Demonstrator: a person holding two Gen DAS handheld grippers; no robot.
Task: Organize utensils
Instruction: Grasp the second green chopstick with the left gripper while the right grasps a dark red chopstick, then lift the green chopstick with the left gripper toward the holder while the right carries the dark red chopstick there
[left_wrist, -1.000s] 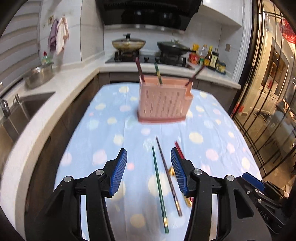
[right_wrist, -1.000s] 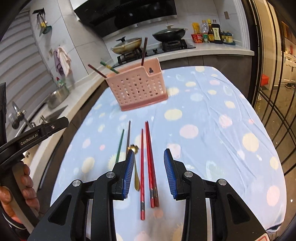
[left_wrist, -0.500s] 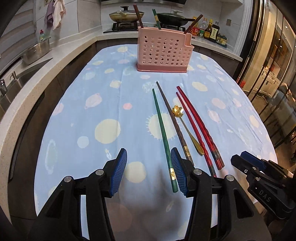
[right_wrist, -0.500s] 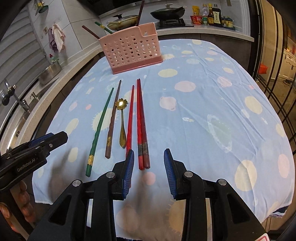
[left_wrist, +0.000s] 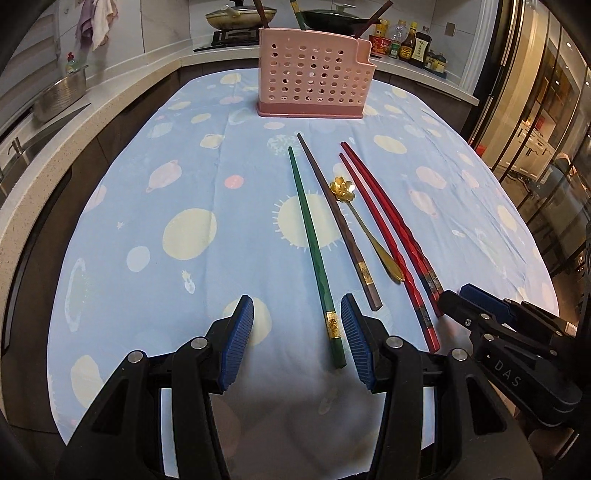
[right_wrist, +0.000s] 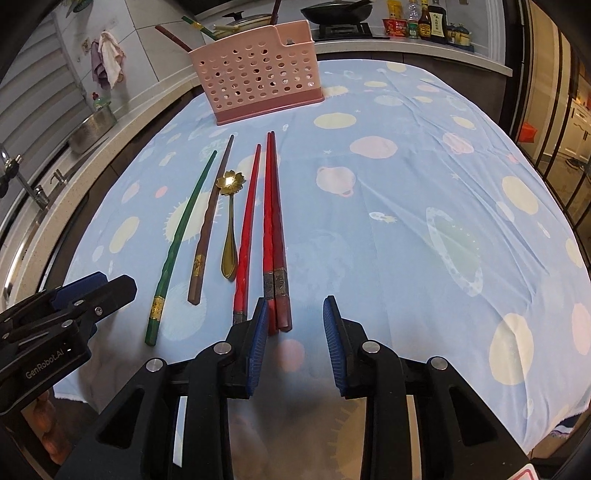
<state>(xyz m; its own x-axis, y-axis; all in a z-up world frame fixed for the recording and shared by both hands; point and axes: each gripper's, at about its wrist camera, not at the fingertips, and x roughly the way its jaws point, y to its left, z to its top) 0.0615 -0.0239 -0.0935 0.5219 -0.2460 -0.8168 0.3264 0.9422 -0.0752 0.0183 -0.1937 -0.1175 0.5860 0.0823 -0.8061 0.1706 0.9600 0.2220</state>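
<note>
A pink perforated utensil holder (left_wrist: 314, 75) (right_wrist: 258, 74) stands at the table's far side with three chopsticks in it. On the blue cloth lie a green chopstick (left_wrist: 312, 247) (right_wrist: 181, 236), a brown chopstick (left_wrist: 338, 218) (right_wrist: 208, 221), a gold flower spoon (left_wrist: 364, 229) (right_wrist: 229, 229) and three red chopsticks (left_wrist: 388, 229) (right_wrist: 271, 221). My left gripper (left_wrist: 297, 319) is open, low over the near end of the green chopstick. My right gripper (right_wrist: 295, 317) is open, just behind the near ends of the red chopsticks.
The table (left_wrist: 155, 206) has a blue dotted cloth. A counter with a sink and steel bowl (left_wrist: 59, 98) runs along the left. A stove with pans (left_wrist: 240, 14) and sauce bottles (left_wrist: 410, 42) stand behind. Glass doors (left_wrist: 535, 110) are at the right.
Both grippers have pulled back and dropped low toward the near ends of the utensils. The holder now looks farther away. Both stay open and empty.
</note>
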